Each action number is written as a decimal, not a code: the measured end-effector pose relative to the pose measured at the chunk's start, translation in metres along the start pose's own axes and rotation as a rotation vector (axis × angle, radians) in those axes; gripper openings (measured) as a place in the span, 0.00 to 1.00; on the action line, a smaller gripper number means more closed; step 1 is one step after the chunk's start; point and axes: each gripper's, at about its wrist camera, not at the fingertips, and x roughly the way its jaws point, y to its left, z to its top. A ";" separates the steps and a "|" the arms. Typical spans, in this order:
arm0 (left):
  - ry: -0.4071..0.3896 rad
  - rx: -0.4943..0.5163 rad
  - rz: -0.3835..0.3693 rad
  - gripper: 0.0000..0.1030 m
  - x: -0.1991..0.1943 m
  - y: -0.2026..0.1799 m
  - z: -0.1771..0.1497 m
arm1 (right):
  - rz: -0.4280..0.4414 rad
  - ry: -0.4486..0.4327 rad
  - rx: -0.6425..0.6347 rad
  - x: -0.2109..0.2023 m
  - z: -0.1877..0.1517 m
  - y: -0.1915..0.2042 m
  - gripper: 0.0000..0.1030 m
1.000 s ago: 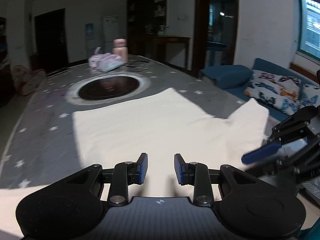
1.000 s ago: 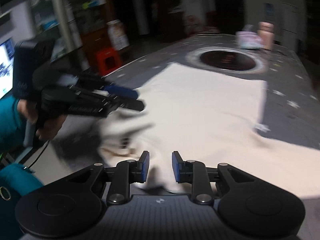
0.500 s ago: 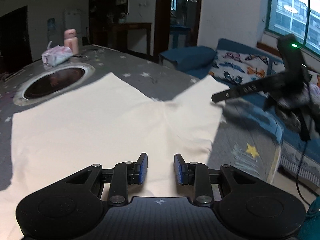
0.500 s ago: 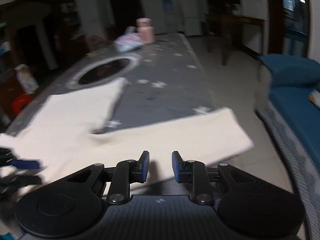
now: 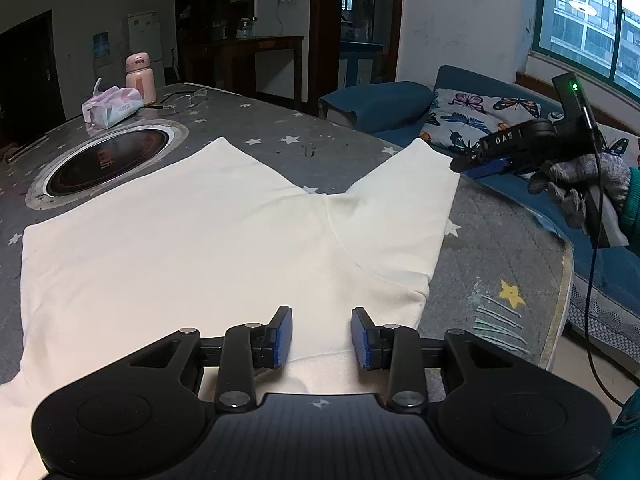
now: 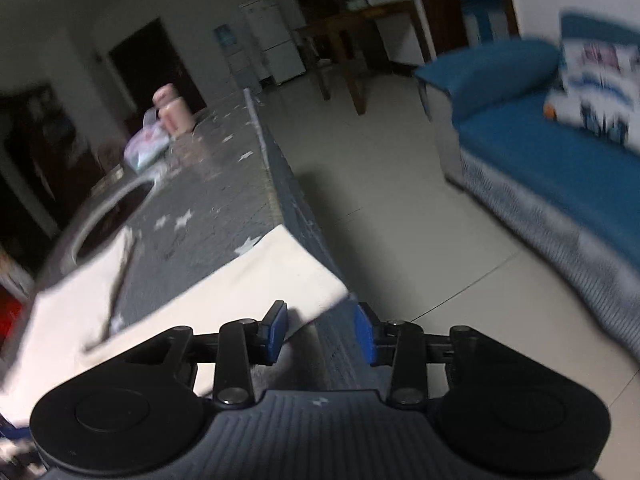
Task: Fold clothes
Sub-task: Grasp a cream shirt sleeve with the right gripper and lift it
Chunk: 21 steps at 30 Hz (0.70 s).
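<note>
one white shirt (image 5: 208,232) flat on the table (image 5: 496,240), left gripper (image 5: 321,338) and right gripper (image 6: 321,332) both opening, nothing gripped, one pink bottle (image 5: 140,78) and one tissue pack (image 5: 112,106) at the far corner

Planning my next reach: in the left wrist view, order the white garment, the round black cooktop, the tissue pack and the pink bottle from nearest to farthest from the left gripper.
1. White garment, directly under the left gripper.
2. Round black cooktop, ahead, left.
3. Tissue pack, beyond the cooktop.
4. Pink bottle, just behind the pack.
</note>
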 end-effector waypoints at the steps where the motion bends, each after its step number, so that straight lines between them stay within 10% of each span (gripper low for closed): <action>1: 0.001 0.001 0.001 0.36 0.000 0.000 0.000 | 0.020 0.003 0.026 0.001 0.001 -0.004 0.36; 6: 0.007 0.009 0.008 0.36 0.002 -0.003 0.004 | 0.118 0.002 0.142 0.010 0.000 -0.029 0.33; 10: 0.005 0.020 0.004 0.36 0.004 -0.007 0.007 | 0.154 -0.032 0.161 0.004 -0.003 -0.035 0.06; 21: -0.024 0.066 -0.047 0.36 0.018 -0.025 0.020 | 0.249 -0.179 0.040 -0.058 0.027 0.014 0.04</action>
